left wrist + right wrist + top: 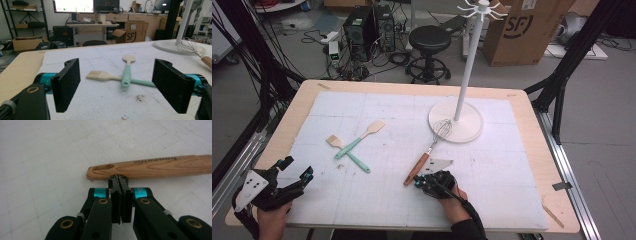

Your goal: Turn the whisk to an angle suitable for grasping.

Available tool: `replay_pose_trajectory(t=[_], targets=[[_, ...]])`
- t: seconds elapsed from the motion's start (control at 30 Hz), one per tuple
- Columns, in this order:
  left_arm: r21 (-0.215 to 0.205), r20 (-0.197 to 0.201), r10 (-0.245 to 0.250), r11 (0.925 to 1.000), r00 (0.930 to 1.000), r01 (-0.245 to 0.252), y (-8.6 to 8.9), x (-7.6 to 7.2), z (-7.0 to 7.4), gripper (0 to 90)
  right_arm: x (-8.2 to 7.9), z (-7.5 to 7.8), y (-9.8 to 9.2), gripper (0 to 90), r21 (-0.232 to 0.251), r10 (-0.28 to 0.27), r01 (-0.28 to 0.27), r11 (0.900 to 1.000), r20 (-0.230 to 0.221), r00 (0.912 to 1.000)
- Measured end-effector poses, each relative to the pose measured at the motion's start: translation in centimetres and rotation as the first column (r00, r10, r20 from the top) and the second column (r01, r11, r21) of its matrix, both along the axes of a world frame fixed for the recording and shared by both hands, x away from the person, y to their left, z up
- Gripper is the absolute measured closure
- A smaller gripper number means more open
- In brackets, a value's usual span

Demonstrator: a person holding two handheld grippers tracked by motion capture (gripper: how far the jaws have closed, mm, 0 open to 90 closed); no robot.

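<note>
The whisk (432,145) is laid on the white mat (512,165) with its wire head resting on the round base of the white stand (472,131) and its wooden handle (150,167) slanting down toward the person's side of the table. The right gripper (424,181) is held just beside the free end of that handle; in the right gripper view its jaws are seen pressed flat together with nothing between them, their tips right at the edge of the handle near its hanging hole, though contact cannot be confirmed. The left gripper (294,175) is held at the near left corner of the table, its jaws spread wide and empty. Between those jaws, farther off, a pastry brush (100,75) and a green-handled spatula (128,67) are seen lying crossed, well apart from the whisk.
</note>
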State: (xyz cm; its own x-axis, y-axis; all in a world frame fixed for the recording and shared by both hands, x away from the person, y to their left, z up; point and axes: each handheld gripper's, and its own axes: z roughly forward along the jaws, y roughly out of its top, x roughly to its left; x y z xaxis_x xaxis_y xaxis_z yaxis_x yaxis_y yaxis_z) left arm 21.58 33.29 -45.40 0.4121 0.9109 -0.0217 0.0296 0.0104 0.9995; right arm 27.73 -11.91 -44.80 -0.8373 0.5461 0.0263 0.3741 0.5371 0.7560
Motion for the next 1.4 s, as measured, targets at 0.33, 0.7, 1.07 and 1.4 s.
replay_pose_trajectory(t=[0.33, 0.7, 1.07, 1.4], targets=[[-0.001, 0.002, 0.0, 1.0, 1.0, 0.0, 0.0, 0.0, 0.0, 23.3, 1.3, 0.0, 3.9, 89.2, -0.007, 0.02, -0.02, 1.0, 0.011, 0.9997], [0.0, 0.002, -0.003, 1.0, 1.0, 0.003, 0.0, 0.0, 0.0, 23.6, 2.1, 1.1, -1.3, 89.2, 0.115, -0.135, 0.13, 0.985, 0.033, 0.9903], [0.001, -0.001, -0.003, 1.0, 1.0, 0.003, 0.0, 0.0, 0.0, 23.6, 6.5, 1.7, -3.3, 89.2, 0.156, -0.257, 0.241, 0.958, 0.087, 0.9626], [0.0, 0.004, -0.005, 1.0, 1.0, 0.005, 0.0, 0.0, 0.0, 23.6, 8.2, 2.2, -1.8, 89.2, 0.08, -0.196, 0.191, 0.978, 0.053, 0.9792]])
